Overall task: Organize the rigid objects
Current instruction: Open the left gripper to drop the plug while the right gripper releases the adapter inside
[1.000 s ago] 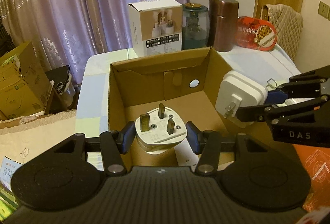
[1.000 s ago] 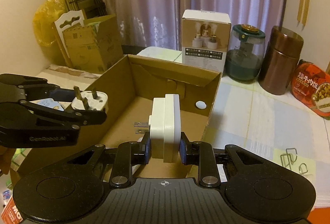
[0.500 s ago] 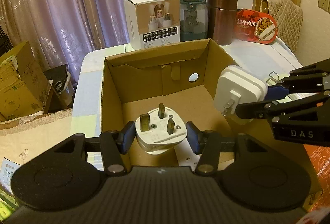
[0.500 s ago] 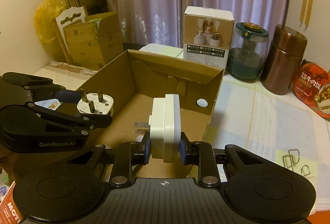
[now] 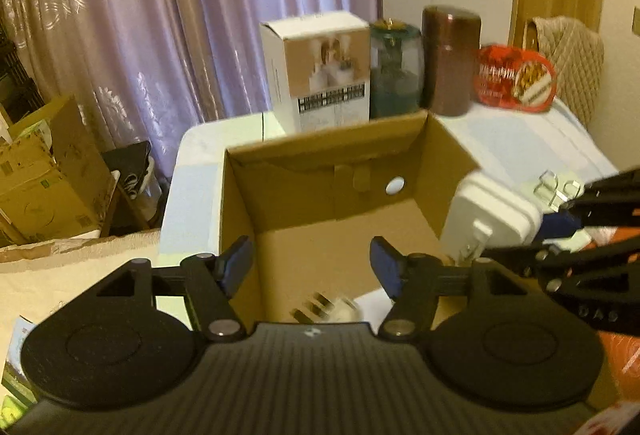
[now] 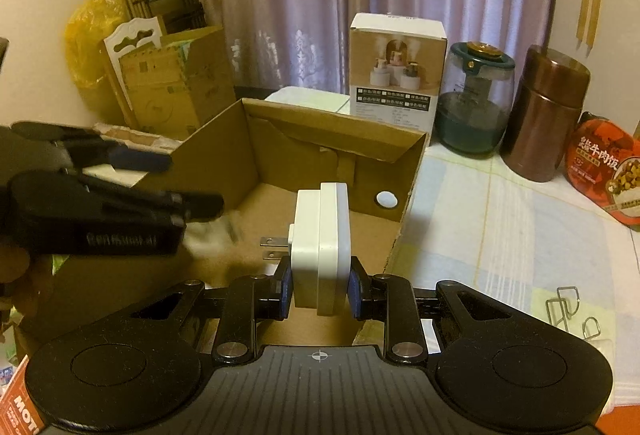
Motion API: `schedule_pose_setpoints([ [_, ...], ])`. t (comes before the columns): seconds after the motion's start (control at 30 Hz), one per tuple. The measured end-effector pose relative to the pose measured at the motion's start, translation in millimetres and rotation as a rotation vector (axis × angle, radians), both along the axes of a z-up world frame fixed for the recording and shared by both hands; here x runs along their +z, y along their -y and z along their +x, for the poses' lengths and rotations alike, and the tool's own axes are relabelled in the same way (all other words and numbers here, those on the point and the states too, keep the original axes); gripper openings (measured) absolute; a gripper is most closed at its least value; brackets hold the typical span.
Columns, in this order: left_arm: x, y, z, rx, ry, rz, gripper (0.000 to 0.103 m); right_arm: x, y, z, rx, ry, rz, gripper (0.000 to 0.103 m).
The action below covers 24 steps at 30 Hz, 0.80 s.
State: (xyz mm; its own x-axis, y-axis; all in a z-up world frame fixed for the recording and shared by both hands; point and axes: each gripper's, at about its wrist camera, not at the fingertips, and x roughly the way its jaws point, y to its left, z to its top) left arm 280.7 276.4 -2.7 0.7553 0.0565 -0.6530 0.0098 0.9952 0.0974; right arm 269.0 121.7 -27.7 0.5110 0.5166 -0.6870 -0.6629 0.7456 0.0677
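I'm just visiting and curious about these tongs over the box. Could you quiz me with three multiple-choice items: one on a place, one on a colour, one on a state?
1. Where is the three-pin plug?
A on the curtain
B dropping into the cardboard box
C on the brown canister

2. What colour is the adapter?
A white
B red
C green

3. How are the right tongs?
A wide open
B out of sight
C shut on the adapter

Answers: B, it blurs below the open left tongs, inside the box walls; A, its casing is white; C, both pads press its sides.
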Motion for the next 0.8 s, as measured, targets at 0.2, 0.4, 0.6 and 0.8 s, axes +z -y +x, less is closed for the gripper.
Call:
schedule_pose_setpoints([
  [0.2, 9.6, -3.3, -7.5, 0.005, 0.009, 0.006, 0.060, 1.1, 2.3, -0.8, -0.003, -0.009, 0.008, 0.024],
  [0.4, 9.4, -0.5, -13.4, -0.001, -0.002, 0.001, 0.060, 3.5, 0.7, -3.7, 0.000, -0.014, 0.010, 0.024],
  [0.6, 8.3, 2.4, -18.4, -0.005, -0.006, -0.008, 0.060, 5.4, 0.8, -4.8, 0.000, -0.011, 0.004, 0.024],
  [0.8, 7.7, 2.6, -19.6, -0.006, -0.007, -0.005, 0.060, 5.5, 1.0, -5.6, 0.000, -0.011, 0.005, 0.024],
])
